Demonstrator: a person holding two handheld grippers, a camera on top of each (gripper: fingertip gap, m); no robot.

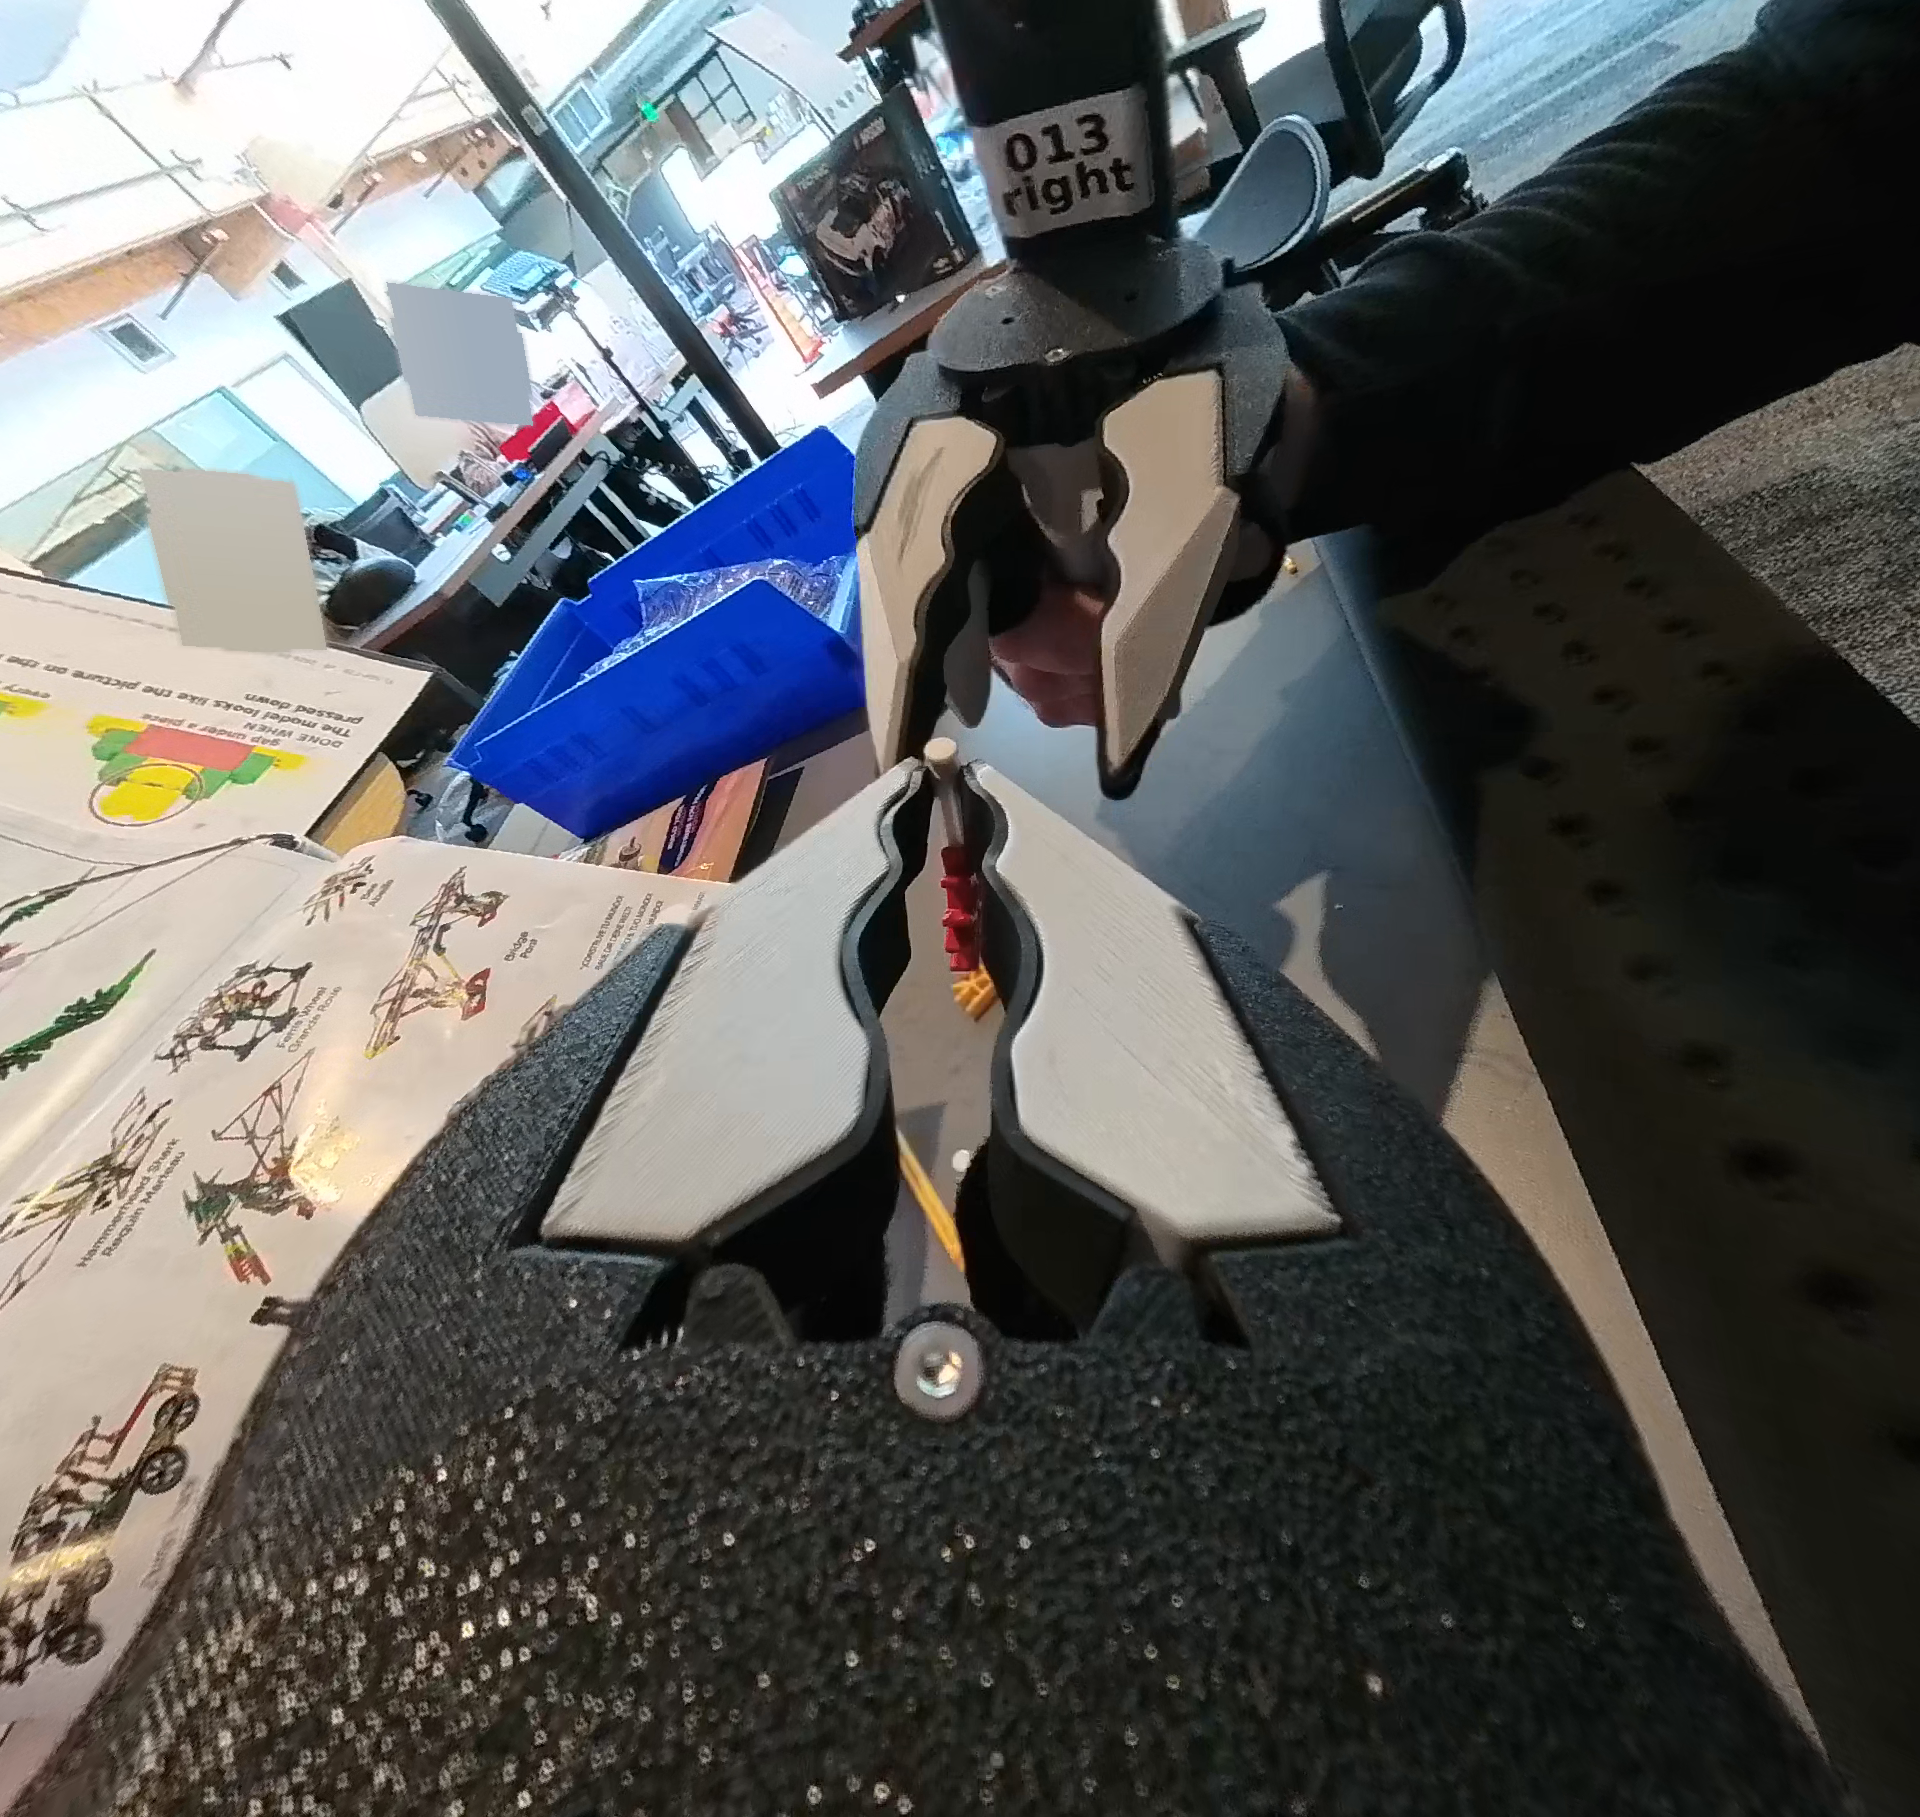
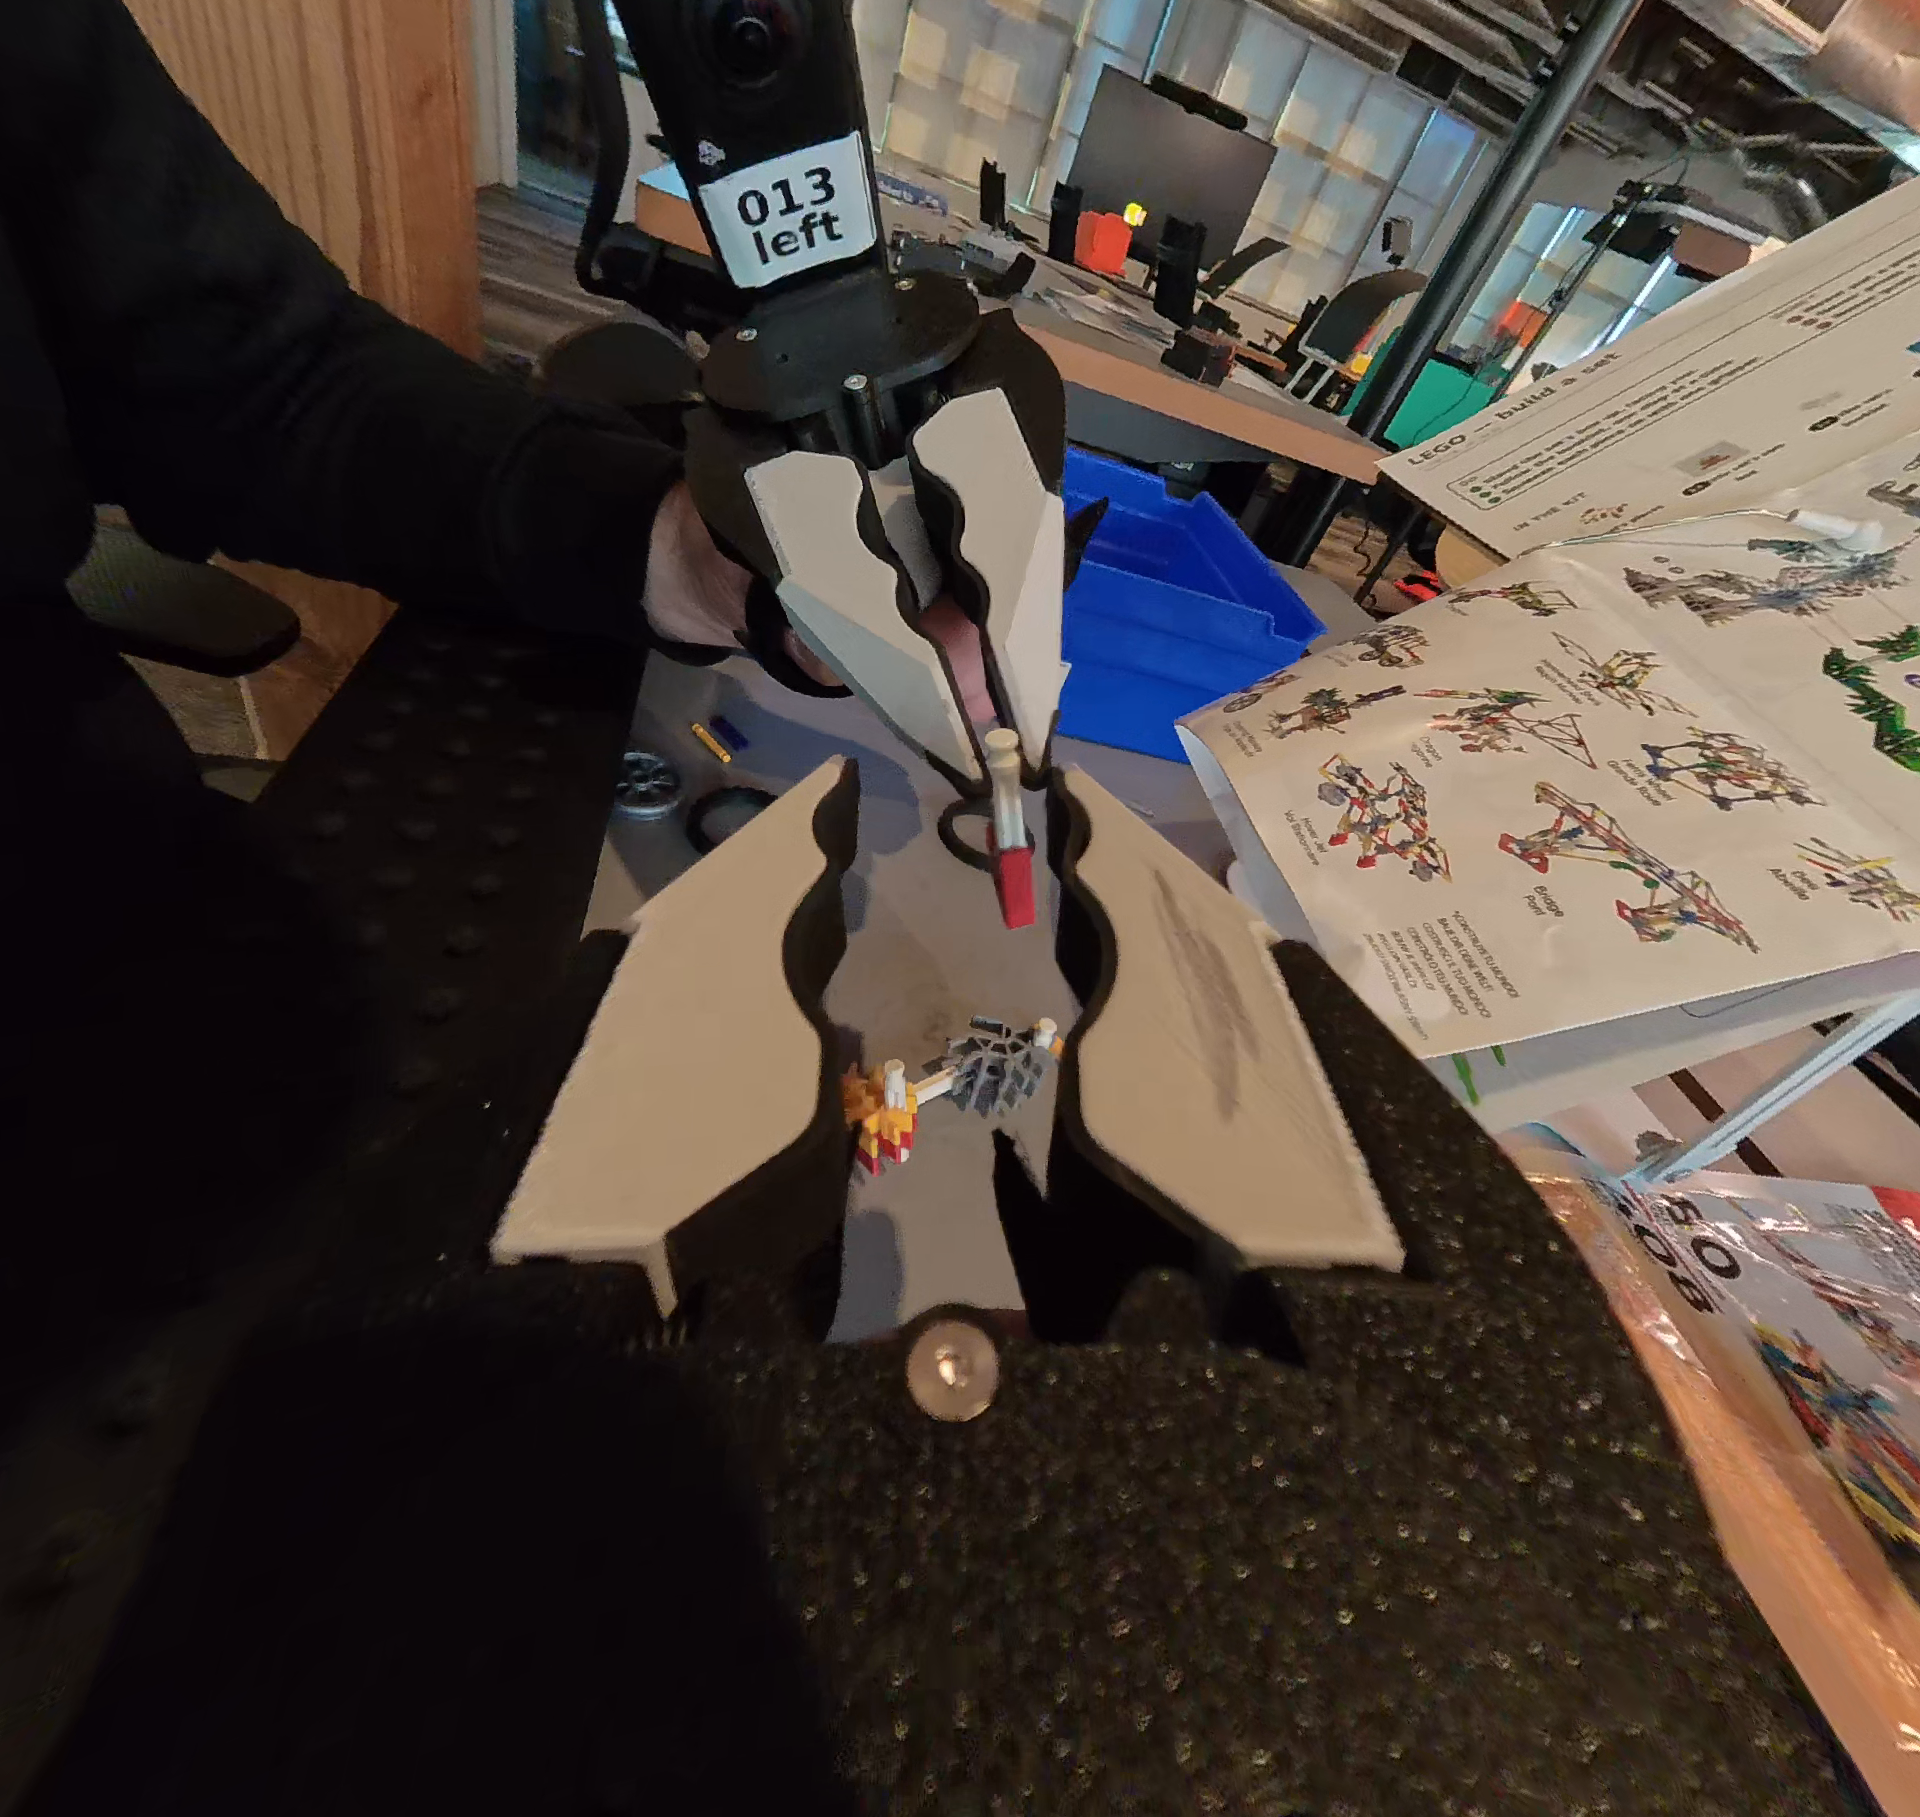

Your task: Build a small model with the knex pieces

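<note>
The left gripper [image 1: 943, 780] is pinched nearly closed on a thin white rod [image 2: 1004, 780] with a red connector [image 2: 1013, 882] on its lower end, held above the grey table [image 2: 914, 936]. The right gripper [image 2: 951, 801] faces it, spread wide and holding nothing. The rod looks light, stiff, smooth plastic, likely to swivel; the bare shaft seems the safest grip. A small built piece [image 2: 951, 1081] lies below.

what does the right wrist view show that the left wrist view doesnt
Only the right wrist view shows the small yellow, white and grey assembly on the grey table and a loose wheel. Only the left wrist view shows a yellow rod under its fingers. Both show the left gripper shut on the white rod with red connector, the open right gripper, blue bin and instruction sheet.
</note>
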